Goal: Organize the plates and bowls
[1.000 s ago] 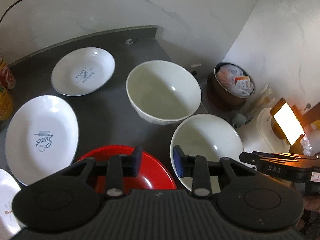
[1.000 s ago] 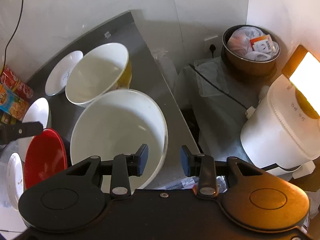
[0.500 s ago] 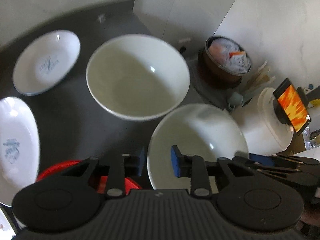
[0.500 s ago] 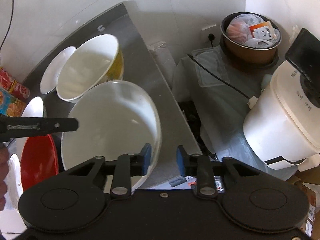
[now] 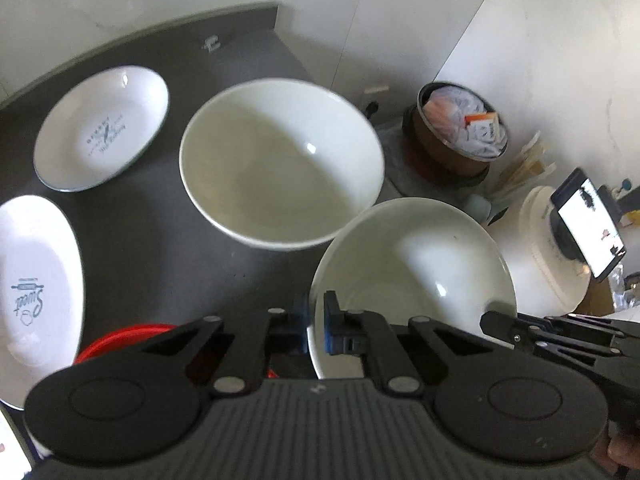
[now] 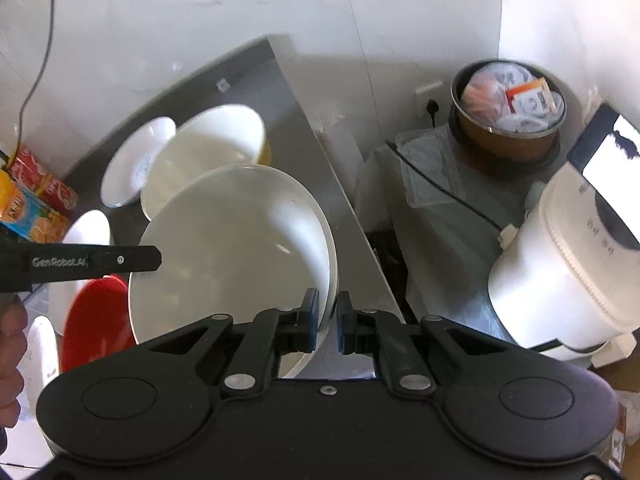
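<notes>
Both hand-held grippers have shut since a second ago, when their jaws stood apart over the dishes. Now the left hand-held gripper (image 5: 316,322) pinches the near-left rim of a shallow, glossy white bowl (image 5: 416,276), and the right hand-held gripper (image 6: 327,322) pinches the same bowl (image 6: 236,252) at its near-right rim, blue pads pressed on either side of the thin edge. This bowl sits tilted at the right end of the dark matte bench (image 5: 132,240), its far edge just beside a deeper round white bowl (image 5: 280,160) whose outer wall shows yellow in the right wrist view. Left of that lie two smooth white plates with blue print: a round one (image 5: 102,128) far off and an oval one (image 5: 38,280) nearer. A shiny red bowl (image 6: 96,320) rests at the near left, partly hidden behind the grippers. Beyond the bench's right edge stand a brown pot (image 6: 508,120) stuffed with crinkled packets and a white ribbed appliance (image 6: 560,272).
</notes>
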A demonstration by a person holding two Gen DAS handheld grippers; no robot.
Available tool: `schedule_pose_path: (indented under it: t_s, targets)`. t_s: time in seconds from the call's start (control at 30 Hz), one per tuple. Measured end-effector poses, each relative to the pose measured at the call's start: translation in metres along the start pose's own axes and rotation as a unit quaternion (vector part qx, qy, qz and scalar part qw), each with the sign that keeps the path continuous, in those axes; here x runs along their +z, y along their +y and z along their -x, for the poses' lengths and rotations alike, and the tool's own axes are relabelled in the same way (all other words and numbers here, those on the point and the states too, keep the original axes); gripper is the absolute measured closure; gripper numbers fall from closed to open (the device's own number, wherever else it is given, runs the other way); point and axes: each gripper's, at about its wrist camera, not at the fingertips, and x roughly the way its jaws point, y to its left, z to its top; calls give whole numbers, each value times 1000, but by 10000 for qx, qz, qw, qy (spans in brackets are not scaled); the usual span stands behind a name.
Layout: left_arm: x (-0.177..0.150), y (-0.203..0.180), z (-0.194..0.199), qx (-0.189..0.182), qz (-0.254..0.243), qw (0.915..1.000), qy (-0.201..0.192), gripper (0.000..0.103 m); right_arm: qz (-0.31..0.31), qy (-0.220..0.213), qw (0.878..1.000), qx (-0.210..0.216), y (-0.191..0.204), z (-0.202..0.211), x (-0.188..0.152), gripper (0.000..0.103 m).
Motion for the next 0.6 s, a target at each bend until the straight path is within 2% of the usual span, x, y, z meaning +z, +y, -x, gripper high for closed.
schedule_pose_path:
  t_s: [0.17, 0.3, 0.6]
  targets:
    - [-1, 2, 31, -101, 138, 9995, -259, 97, 233, -222, 9994, 134, 13, 19, 9, 94]
    - [-2, 16, 47, -182, 315, 9987, -344, 97, 399, -239, 9985, 281, 26, 22, 14, 94]
    - [-9, 46, 80, -6, 681, 9960, -578, 97, 785, -226, 9947, 623, 57, 28, 23, 94]
